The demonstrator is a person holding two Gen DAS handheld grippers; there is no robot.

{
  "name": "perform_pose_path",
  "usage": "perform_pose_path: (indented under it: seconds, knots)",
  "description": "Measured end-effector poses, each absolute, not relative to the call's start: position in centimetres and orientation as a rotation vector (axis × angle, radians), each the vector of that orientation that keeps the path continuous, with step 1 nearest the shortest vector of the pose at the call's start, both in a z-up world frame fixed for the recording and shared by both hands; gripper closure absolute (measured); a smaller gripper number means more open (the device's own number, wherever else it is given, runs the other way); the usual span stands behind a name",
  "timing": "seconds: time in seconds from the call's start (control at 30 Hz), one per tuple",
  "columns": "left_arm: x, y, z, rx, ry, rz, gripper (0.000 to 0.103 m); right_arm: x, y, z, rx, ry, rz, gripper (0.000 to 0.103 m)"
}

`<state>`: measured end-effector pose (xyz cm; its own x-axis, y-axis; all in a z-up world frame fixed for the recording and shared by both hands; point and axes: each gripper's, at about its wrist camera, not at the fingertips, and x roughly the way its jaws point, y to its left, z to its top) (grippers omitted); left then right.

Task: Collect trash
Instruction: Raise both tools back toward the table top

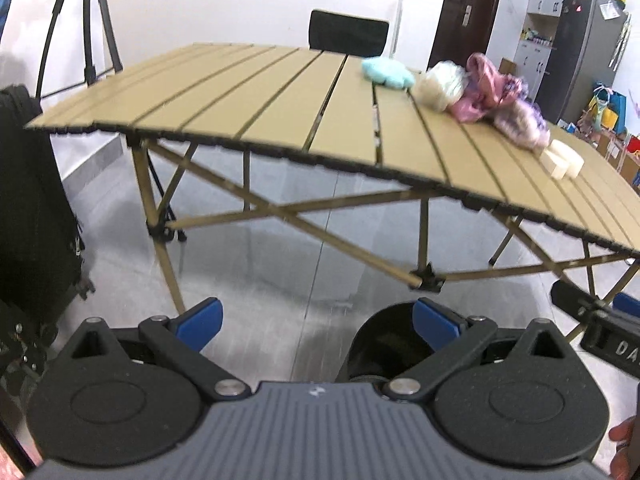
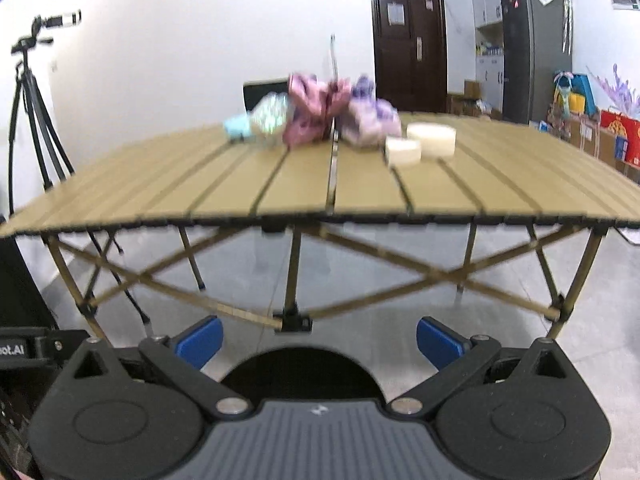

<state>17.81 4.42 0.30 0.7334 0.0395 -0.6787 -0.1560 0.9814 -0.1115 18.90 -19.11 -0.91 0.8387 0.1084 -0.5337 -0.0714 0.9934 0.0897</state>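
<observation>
A row of crumpled trash lies on a tan slatted folding table (image 1: 248, 108) (image 2: 280, 188): a light blue piece (image 1: 387, 72) (image 2: 237, 127), a whitish wad (image 1: 440, 86) (image 2: 271, 118), a pink wrapper (image 1: 486, 88) (image 2: 310, 114), a purple-white wad (image 1: 520, 122) (image 2: 370, 118) and two white foam pieces (image 1: 564, 162) (image 2: 420, 142). My left gripper (image 1: 318, 322) hangs open below and in front of the table edge, empty. My right gripper (image 2: 320, 340) is open too, low before the table, empty. A black bin (image 1: 384, 344) (image 2: 300, 372) sits on the floor just under the fingers.
A black chair (image 1: 348, 38) stands behind the table. A tripod (image 2: 32, 112) is at the left, a black bag (image 1: 32, 200) beside it. A dark door (image 2: 408, 40), a fridge (image 2: 536, 48) and colourful boxes (image 2: 616, 136) fill the right side. The grey floor stretches under the table.
</observation>
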Motion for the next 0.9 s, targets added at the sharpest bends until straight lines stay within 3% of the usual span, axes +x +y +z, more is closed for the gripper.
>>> perform_pose_path:
  seconds: [0.33,0.9]
  knots:
    - [20.0,3.0,3.2,-0.144,0.665,0.108,0.000,20.7,-21.6,2.7,0.086,0.464,0.106,0.000]
    - [26.2,0.0,5.3,-0.115,0.627,0.083,0.000,26.6,-24.0,4.1,0.046,0.426,0.073,0.000]
